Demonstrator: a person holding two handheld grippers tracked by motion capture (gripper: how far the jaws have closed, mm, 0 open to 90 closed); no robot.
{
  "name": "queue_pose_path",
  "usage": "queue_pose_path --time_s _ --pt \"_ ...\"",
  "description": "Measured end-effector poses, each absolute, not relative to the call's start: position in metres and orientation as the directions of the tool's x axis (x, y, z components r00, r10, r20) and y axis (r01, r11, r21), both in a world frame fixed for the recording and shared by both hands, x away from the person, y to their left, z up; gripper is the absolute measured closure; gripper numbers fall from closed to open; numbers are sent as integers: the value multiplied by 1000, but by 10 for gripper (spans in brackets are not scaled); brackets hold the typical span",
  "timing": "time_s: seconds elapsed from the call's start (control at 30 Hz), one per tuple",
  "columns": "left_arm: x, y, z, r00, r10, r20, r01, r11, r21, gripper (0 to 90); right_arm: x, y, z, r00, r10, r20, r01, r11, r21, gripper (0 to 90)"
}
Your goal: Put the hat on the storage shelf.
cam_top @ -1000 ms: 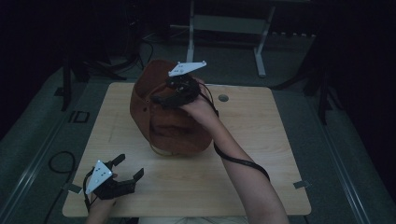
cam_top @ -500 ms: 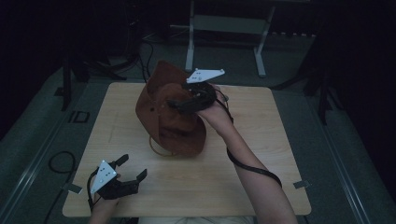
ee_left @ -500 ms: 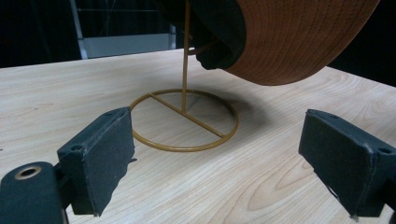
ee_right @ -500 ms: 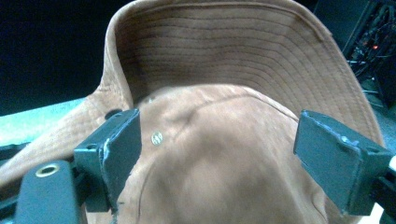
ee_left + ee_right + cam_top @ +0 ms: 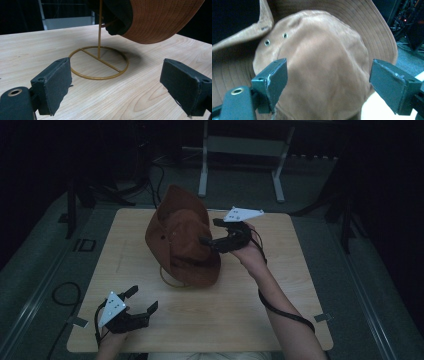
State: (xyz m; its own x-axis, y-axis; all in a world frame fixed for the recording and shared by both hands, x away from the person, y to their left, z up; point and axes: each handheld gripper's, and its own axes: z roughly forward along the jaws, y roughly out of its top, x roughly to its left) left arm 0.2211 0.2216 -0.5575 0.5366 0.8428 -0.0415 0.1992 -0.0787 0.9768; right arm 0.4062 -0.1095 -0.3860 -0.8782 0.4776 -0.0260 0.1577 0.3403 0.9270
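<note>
Resting a Brown Hat on a Wire Stand

Sitting near the middle of the high view, slightly toward the upper left, a brown hat point(image 5: 182, 242) is perching on a thin gold wire stand point(image 5: 172, 280), tilted so that its crown is facing the right side of the frame and its wide brim is flaring up behind. The stand's ring base point(image 5: 98, 62) is lying flat on the pale wooden bench point(image 5: 260, 315), with a cross bar and a slim upright rod point(image 5: 100, 27) rising from its centre into the hat's dark inside.

The right gripper point(image 5: 215, 232) is hanging at the right of the hat, pointing left at the crown. Its jaws are standing wide apart, and in the right gripper view the rounded crown point(image 5: 322, 67) with two small metal eyelets point(image 5: 267, 42) is showing between them, the stitched brim spreading around it. The pads are not pressing on the cloth; whether the lower jaw tip is brushing the crown cannot be told from the high view.

The left gripper point(image 5: 141, 300) is resting low at the lower left of the high view, close above the bench and well apart from the hat. Its jaws are also spread wide with nothing between them, and its own view is looking across the wood grain at the ring base and the underside of the brim point(image 5: 160, 20) overhead.
</note>
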Motion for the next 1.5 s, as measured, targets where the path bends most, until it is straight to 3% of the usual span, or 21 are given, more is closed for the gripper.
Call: queue_pose_path --time_s 0.2,1.5 --pt "222 221 -559 539 841 -40 204 -85 975 111 403 -134 -404 -864 504 7 186 307 933 150" --pt "228 217 -568 562 826 -48 245 -111 963 112 362 -250 -546 -790 613 13 305 375 875 140"
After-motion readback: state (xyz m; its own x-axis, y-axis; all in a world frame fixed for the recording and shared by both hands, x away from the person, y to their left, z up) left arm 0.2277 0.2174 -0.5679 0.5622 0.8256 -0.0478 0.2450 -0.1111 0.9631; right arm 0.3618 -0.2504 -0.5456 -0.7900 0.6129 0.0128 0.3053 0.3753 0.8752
